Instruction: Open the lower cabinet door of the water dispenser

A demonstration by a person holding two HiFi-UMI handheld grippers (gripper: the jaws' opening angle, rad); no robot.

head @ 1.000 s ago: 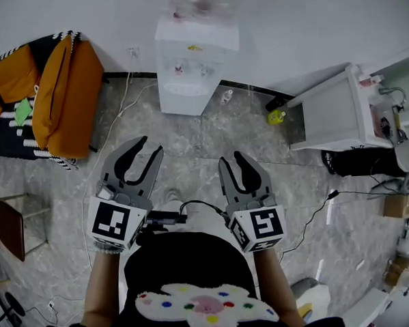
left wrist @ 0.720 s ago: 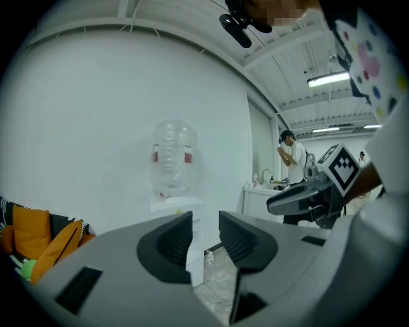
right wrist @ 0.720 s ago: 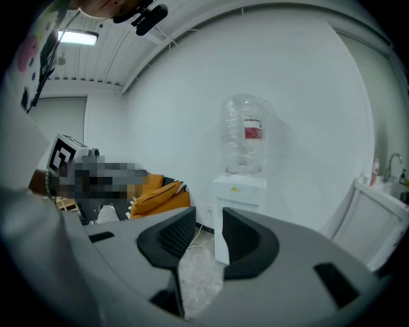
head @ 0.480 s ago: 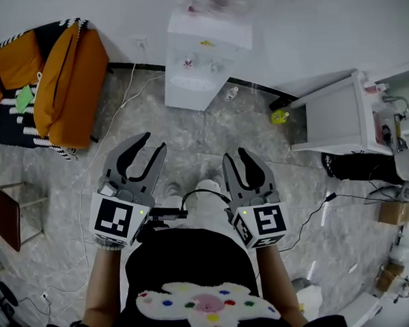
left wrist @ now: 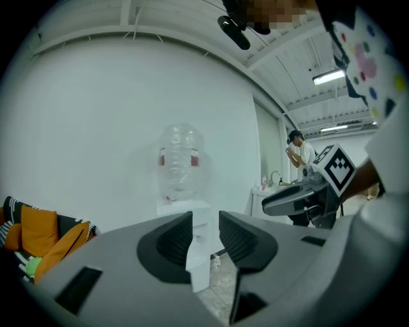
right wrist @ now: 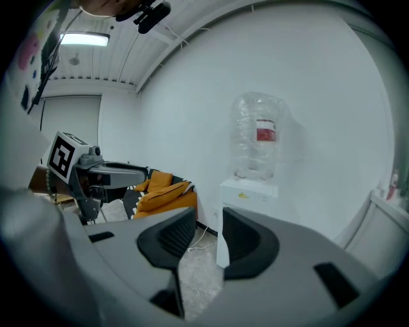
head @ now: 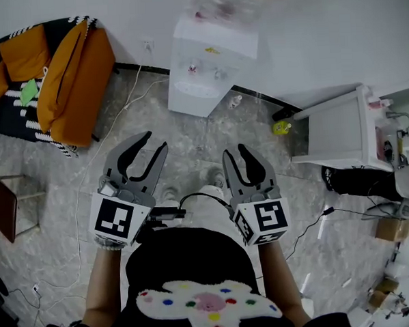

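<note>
My left gripper (head: pixel 152 143) and right gripper (head: pixel 236 152) gape empty; the upright water dispenser (head: pixel 211 65) stands well off at 12 o'clock, nearer my right.

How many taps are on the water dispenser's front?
2: a left tap and a right tap, side by side in the front recess of the water dispenser, below its bottle. None looks hidden.

Left gripper (head: pixel 153 143) and right gripper (head: pixel 236 151) are held side by side, pointing forward, jaws apart, empty.
</note>
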